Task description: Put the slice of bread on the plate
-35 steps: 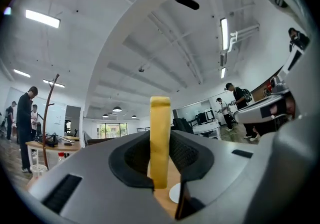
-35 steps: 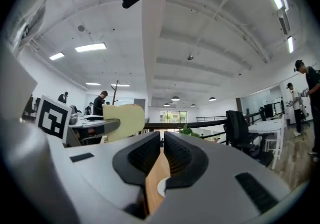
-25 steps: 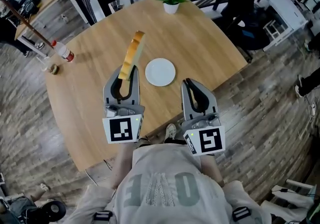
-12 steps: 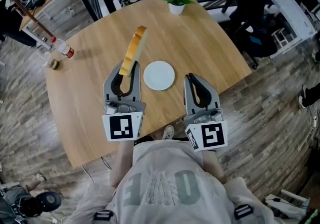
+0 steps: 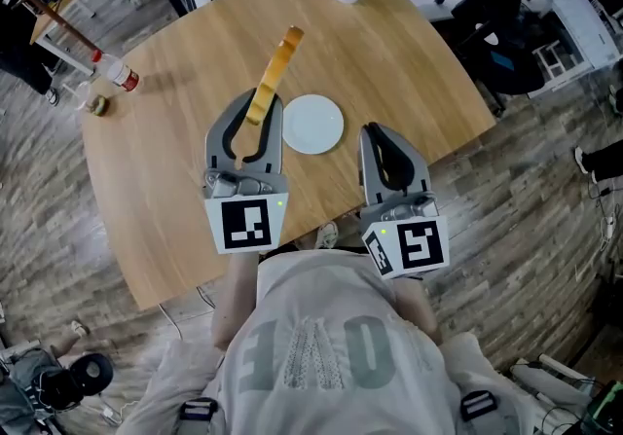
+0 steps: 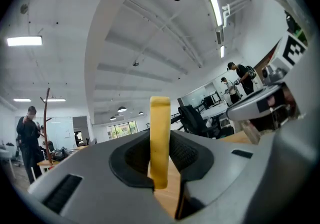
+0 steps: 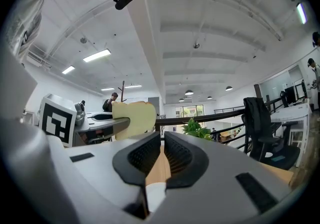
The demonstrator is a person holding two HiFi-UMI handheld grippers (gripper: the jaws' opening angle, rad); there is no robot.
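- Now, the left tool (image 5: 263, 102) is clamped on the slice of bread (image 5: 277, 68) by one end. The slice is on edge over the tabletop (image 5: 175, 170), just left of the plate (image 5: 313, 124).
- Risk: gripped so near its end, the slice could sag, tear or slip free short of the plate.
- The right tool (image 5: 378, 134) has its jaws together, empty.

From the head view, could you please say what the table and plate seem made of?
Table: light wood or veneer, matte, judging by the grain lines. Plate: plain smooth white, perhaps ceramic or plastic; the look leaves it open.
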